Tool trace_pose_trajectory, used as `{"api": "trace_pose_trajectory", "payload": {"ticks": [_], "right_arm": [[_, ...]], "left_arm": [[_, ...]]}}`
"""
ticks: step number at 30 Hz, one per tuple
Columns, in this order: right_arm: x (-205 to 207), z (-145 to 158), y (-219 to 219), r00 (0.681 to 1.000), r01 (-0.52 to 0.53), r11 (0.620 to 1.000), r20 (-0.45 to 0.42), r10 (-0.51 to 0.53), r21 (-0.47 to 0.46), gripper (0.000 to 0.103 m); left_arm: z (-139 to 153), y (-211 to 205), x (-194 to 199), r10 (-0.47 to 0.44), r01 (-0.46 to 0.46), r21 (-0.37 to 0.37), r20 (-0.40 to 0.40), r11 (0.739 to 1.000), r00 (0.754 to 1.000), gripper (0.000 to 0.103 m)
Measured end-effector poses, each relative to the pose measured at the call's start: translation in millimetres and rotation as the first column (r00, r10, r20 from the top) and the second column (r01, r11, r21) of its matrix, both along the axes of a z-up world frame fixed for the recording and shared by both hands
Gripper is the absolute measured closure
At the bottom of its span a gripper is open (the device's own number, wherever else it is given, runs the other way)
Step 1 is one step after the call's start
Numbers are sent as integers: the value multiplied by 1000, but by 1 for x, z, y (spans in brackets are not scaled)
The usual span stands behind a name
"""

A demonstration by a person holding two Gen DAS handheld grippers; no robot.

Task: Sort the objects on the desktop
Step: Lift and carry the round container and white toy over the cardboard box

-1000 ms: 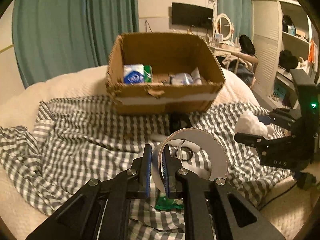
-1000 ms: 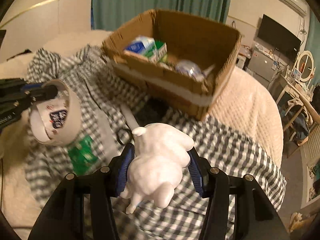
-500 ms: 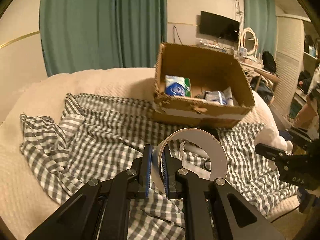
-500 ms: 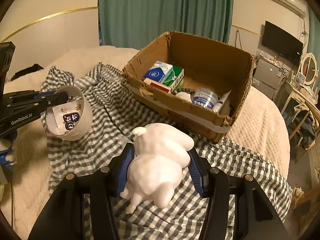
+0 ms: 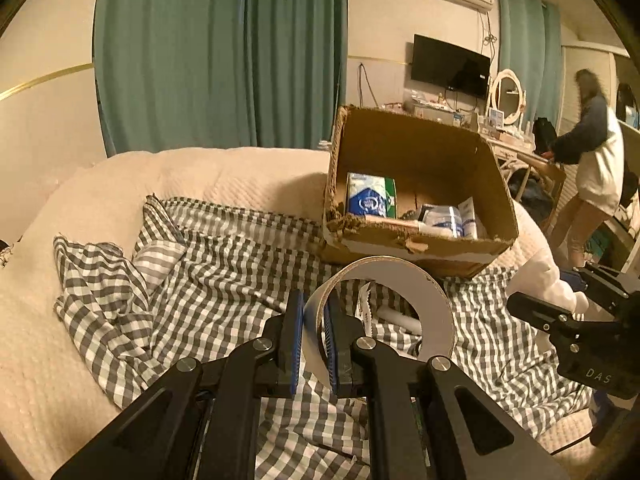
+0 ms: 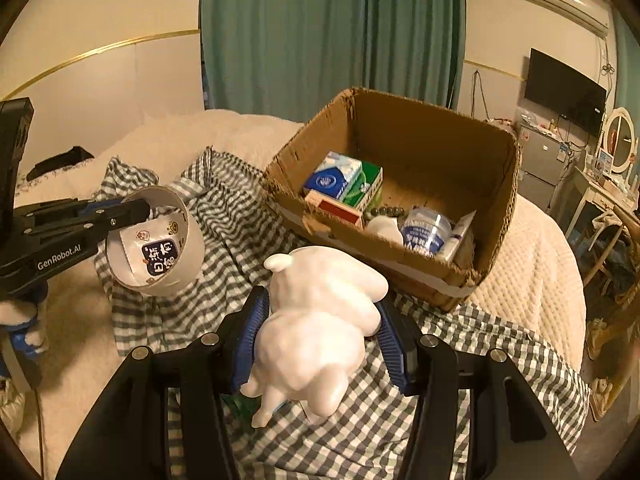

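In your left wrist view, your left gripper [image 5: 313,334] is pinched nearly closed on the wall of a white tape roll [image 5: 382,312], lifted above the checked cloth [image 5: 208,268]. Beyond it the open cardboard box [image 5: 420,244] holds a blue tissue pack [image 5: 366,200] and a clear tub [image 5: 444,218]; its near wall, torn along the rim, hides the floor. At the right edge your right gripper [image 5: 560,300] is cut off.

In your right wrist view, your right gripper [image 6: 320,332] is spread wide around a white figurine [image 6: 320,320], clamped on both sides and held over the cloth, short of the box [image 6: 472,148]. Inside, a red carton [image 6: 336,208] and beads [image 6: 378,212] also show. The box's back half lies bare.
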State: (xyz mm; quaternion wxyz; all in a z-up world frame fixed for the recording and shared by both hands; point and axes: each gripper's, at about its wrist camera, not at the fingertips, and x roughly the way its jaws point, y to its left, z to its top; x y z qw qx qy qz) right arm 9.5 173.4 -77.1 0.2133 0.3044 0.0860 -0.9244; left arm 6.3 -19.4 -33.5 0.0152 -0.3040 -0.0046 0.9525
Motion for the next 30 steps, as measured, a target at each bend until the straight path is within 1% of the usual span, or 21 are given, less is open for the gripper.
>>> {"api": "trace_pose_trajectory", "payload": {"ticks": [9, 20, 30], "right_arm": [[-5, 9, -19, 1000, -25, 1000, -9, 25, -8, 51], [-15, 6, -27, 1000, -29, 1000, 1, 29, -10, 51], [-23, 8, -38, 999, -46, 999, -1, 46, -12, 51]], "left_arm": [[6, -11, -8, 39, -39, 9, 5, 999, 999, 92], [-3, -24, -19, 70, -70, 12, 29, 997, 997, 92], [-2, -31, -27, 97, -98, 8, 31, 995, 995, 92]]}}
